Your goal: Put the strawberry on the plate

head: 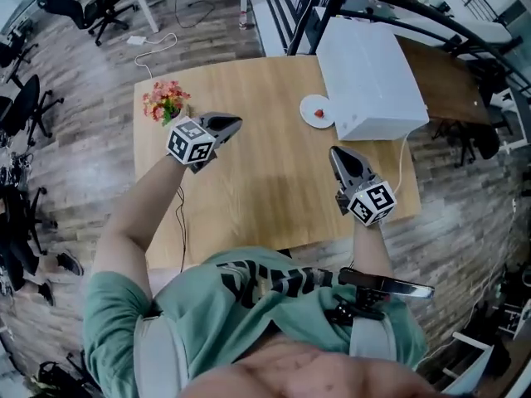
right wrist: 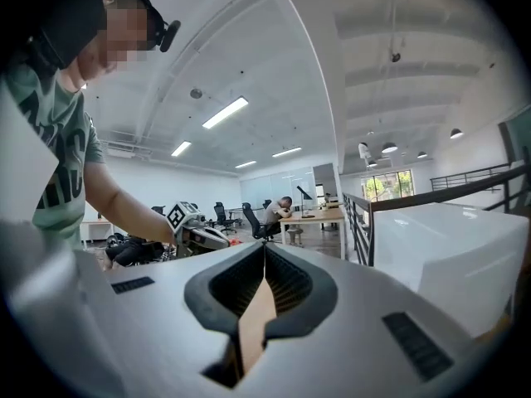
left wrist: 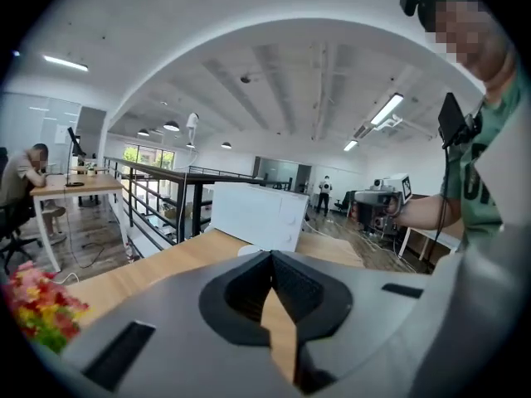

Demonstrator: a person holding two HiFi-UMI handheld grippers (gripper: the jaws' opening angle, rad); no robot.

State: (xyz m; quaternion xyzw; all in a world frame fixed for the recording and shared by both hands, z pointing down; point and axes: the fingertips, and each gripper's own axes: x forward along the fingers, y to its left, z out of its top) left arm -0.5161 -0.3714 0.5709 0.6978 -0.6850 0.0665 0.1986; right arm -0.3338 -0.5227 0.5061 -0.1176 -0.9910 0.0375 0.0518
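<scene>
An open office with a plank floor (head: 75,139) and black chairs (head: 95,7) lies around a pale wooden table (head: 249,181). Seen from the head camera, a white box (head: 369,77) fills the table's 2 o'clock corner and a bunch of flowers (head: 164,99) sits at 10 o'clock.

The only print on show is the black-and-white square markers on each gripper's cube. The dark lettering on the person's green shirt (head: 274,305) is too folded to read.

The strawberry (head: 319,113) lies on the plate (head: 308,103), at about 1 o'clock on the table, with the plate's edge against the foot of the box. It is a small red spot, too small to tell which way it points or how its long axis runs.

The left gripper (head: 233,124) is at 9 o'clock from the plate, tips toward 3 o'clock. The right gripper (head: 338,156) is at 6 o'clock from the plate, tips toward 12. Both are well apart from the plate.

Only the head view shows the strawberry. The left gripper view shows its own jaws (left wrist: 270,255) pressed together on nothing, the box beyond them, the flowers at 8 o'clock, and a railing (left wrist: 158,197). The right gripper view shows its jaws (right wrist: 264,247) likewise together and empty, with the left gripper at 9 o'clock and the box at 3 o'clock.
</scene>
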